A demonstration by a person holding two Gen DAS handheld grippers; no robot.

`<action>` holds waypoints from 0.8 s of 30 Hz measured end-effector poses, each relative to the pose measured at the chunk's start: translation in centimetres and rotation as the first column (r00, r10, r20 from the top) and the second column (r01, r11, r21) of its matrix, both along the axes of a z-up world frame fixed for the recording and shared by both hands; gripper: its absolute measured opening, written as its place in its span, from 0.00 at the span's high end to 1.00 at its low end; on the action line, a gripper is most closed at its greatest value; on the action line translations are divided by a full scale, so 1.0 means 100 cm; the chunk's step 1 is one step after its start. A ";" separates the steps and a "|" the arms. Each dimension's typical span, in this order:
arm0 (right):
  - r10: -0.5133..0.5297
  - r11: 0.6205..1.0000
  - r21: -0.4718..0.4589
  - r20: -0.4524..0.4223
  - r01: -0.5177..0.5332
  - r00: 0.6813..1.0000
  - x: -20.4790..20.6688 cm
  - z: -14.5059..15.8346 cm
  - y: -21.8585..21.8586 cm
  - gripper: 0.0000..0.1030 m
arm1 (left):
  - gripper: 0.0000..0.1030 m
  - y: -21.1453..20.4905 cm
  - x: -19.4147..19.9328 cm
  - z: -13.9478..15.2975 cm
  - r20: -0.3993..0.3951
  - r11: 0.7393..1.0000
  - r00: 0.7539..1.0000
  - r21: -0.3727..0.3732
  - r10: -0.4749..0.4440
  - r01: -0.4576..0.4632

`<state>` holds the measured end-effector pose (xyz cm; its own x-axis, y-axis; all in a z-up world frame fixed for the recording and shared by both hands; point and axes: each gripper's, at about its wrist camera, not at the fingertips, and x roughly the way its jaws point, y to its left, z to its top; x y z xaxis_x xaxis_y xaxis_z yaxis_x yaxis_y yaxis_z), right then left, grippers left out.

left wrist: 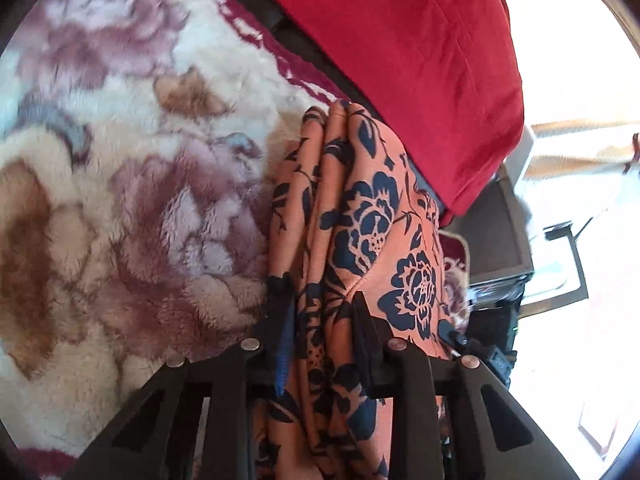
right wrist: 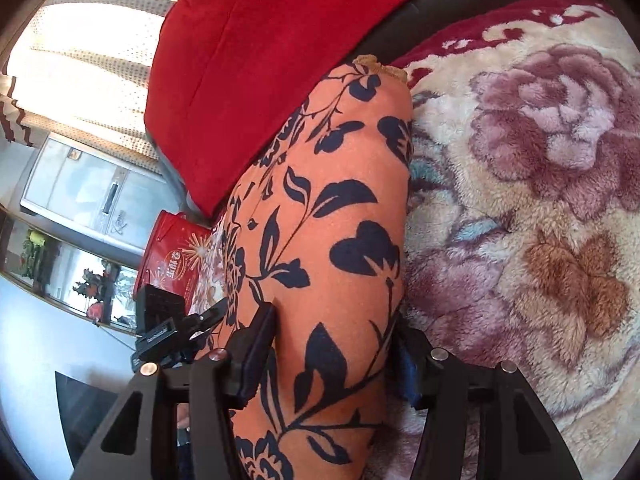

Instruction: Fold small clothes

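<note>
Left wrist view: left gripper (left wrist: pixel 320 300) jaws clamped on bunched orange floral garment (left wrist: pixel 360 208) | right gripper (right wrist: pixel 332 336) jaws clamped on same garment's smooth folded end | garment lies on plush blanket (left wrist: pixel 120 200) beside red cushion (left wrist: pixel 400 40) | several folds made, apparently near done, final fold or set-down left

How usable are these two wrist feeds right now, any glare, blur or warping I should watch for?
Left wrist view: the window side at right is blown out white, the fleece blanket smears at upper left, and the orange floral garment is sharp. Right wrist view: the curtain glares at upper left, but the garment and red cushion are clear. Both show fisheye bending and dark corners.
</note>
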<state>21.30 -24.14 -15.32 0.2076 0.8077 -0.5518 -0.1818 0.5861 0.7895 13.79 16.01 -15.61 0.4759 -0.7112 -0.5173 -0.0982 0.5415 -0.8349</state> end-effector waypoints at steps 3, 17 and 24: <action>-0.007 1.000 0.012 -0.009 0.007 1.000 0.003 -0.002 0.001 0.44 | 0.66 -0.005 -0.001 0.004 0.016 1.000 1.000 0.024 -0.005 0.005; 0.094 0.984 -0.172 0.324 -0.039 0.941 0.000 0.116 0.019 0.70 | 0.87 -0.053 0.018 0.078 0.240 0.996 0.970 0.094 -0.024 0.002; -0.070 0.971 -0.223 0.098 0.091 0.993 0.040 0.034 -0.033 0.62 | 0.76 -0.101 0.043 0.040 0.103 0.956 0.991 0.289 -0.089 0.056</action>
